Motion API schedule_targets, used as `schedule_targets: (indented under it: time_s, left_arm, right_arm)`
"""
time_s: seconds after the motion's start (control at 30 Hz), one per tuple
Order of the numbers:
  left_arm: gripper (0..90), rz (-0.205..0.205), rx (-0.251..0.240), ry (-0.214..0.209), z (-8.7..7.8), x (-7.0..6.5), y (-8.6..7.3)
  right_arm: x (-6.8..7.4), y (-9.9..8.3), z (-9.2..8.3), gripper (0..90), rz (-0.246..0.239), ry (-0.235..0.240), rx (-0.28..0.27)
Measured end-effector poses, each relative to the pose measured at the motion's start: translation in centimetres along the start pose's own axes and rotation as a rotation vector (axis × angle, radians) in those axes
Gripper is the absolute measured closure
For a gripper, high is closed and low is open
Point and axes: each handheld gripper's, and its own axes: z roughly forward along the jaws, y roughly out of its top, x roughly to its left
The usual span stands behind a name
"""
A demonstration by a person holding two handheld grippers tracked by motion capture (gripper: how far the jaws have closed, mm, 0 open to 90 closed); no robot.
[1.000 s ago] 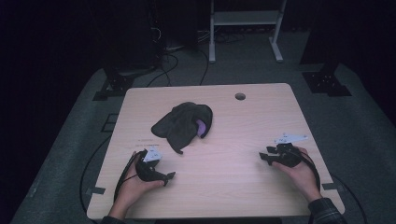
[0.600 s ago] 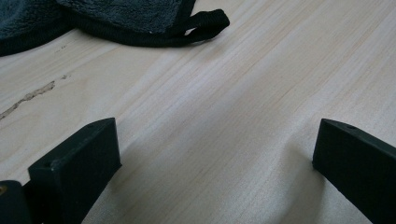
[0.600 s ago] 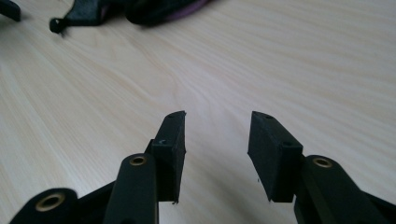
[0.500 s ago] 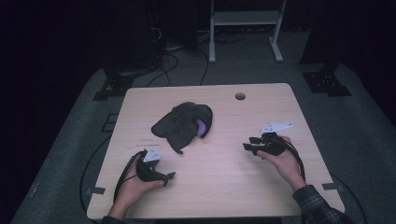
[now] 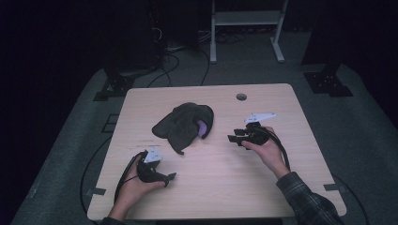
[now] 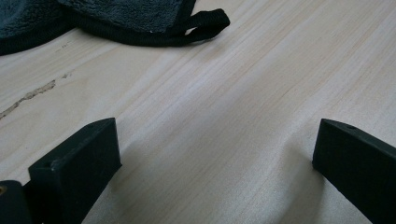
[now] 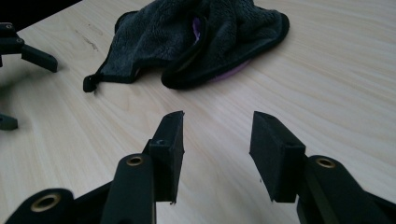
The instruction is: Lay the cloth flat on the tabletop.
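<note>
On the tabletop [image 5: 291, 168], a crumpled dark grey towel [image 5: 185, 124] with purple showing lies centre. Right claw [image 5: 233, 139] at 3 o'clock, released, empty. Left claw [image 5: 171, 177] at 7 o'clock, released, empty.

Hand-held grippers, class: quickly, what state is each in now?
Left hand-held gripper: open, holding nothing.
Right hand-held gripper: open, holding nothing.

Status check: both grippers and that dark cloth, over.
Left gripper open, empty, low over the table. Right gripper open, empty, aimed at the dark cloth, not touching. Cloth crumpled mid-table, purple showing underneath. Path clear.
</note>
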Motion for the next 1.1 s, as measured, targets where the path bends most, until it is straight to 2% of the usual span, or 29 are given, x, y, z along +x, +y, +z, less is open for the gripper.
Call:
schedule_targets:
  time_s: [0.23, 0.3, 0.33, 0.8, 0.93, 1.1]
  left_arm:
    - [0.0, -0.003, -0.001, 0.000, 0.0, 0.0, 0.0]
    - [0.0, -0.002, -0.001, 0.000, 0.0, 0.0, 0.0]
    - [0.0, -0.003, -0.001, 0.000, 0.0, 0.0, 0.0]
    - [0.0, -0.006, -0.003, 0.001, 0.0, -0.1, -0.1]
    - [0.0, -0.006, -0.002, 0.001, 0.0, -0.1, -0.1]
    - [0.0, -0.005, -0.002, 0.001, 0.0, -0.1, -0.1]
  right_arm:
    - [1.1, 1.9, 2.9, 52.6, -0.013, 0.038, -0.004]
    - [1.2, 2.0, 3.2, 52.4, -0.014, 0.038, -0.004]
    - [1.5, 2.3, 4.1, 51.6, -0.020, 0.037, 0.002]
    - [2.3, 3.2, 8.4, 47.7, 0.007, 0.065, 0.015]
    - [2.4, 3.1, 9.4, 49.8, 0.011, 0.062, 0.029]
    - [2.2, 2.9, 10.0, 58.1, 0.022, 0.062, 0.027]
